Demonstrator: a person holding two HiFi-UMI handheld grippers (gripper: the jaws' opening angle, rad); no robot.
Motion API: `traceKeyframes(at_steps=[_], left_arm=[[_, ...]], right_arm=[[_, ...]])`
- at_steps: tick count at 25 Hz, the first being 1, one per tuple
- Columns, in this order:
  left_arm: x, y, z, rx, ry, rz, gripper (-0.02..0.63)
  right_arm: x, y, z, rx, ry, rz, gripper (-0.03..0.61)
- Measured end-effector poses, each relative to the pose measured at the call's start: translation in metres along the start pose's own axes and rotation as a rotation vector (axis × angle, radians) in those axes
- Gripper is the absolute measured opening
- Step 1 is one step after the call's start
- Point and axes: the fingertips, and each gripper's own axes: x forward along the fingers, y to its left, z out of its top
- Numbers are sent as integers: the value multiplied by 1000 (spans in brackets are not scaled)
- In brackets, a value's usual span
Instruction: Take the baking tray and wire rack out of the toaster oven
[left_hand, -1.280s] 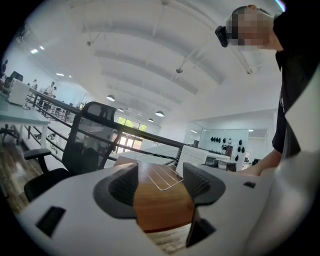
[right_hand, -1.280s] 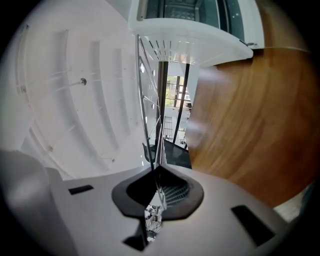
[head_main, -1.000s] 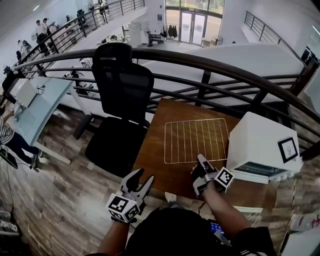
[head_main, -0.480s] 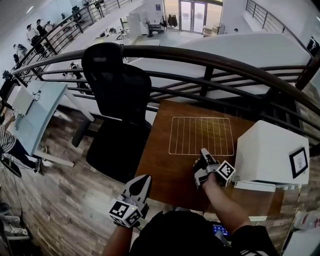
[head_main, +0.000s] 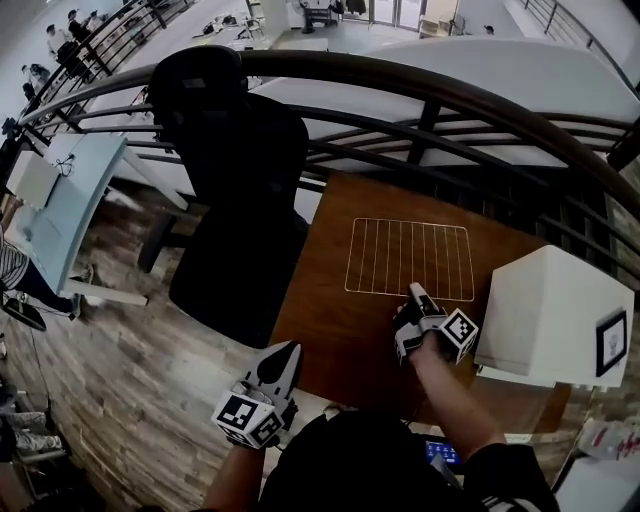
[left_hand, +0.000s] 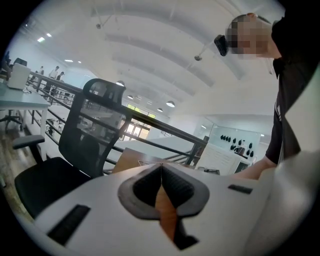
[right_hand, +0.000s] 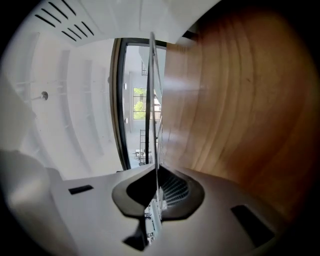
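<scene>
The rack (head_main: 409, 258) lies flat on the table (head_main: 330, 330) just left of the oven (head_main: 550, 310), the right gripper (head_main: 414, 290) clenched on its near edge, while the left gripper (head_main: 289, 348) hangs off the table's near corner, jaws pressed together, empty.
</scene>
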Motion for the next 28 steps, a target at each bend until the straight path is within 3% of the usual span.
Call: traceKeyframes(at_steps=[5,9,15,19,22,25,28], left_arm=[[7,7,-3,-37,14,5,12],[12,12,-2,-50,10,6,12],[15,8,-5,-58,11,-7,12],[9,2,-4,-56,-2,-16,12],[-2,-3,-3,-53,-14,-21,12],[-12,-5,-1,-41,-31,-21,12],[-25,-6,0,-21,-48,-7,12]], right_arm=[[1,-17,-2,-85,29,-157,5],[6,-22,-14,-245,146,-269,198],[0,-31,-37,-452,369,-397,329],[-17,-46,-57,-673,557,-520,352],[-29,-42,-72,-752,629,-532,364],[-34,-27,-78,-785,605,-493,360],[-41,-8,-85,-830,575,-439,315]])
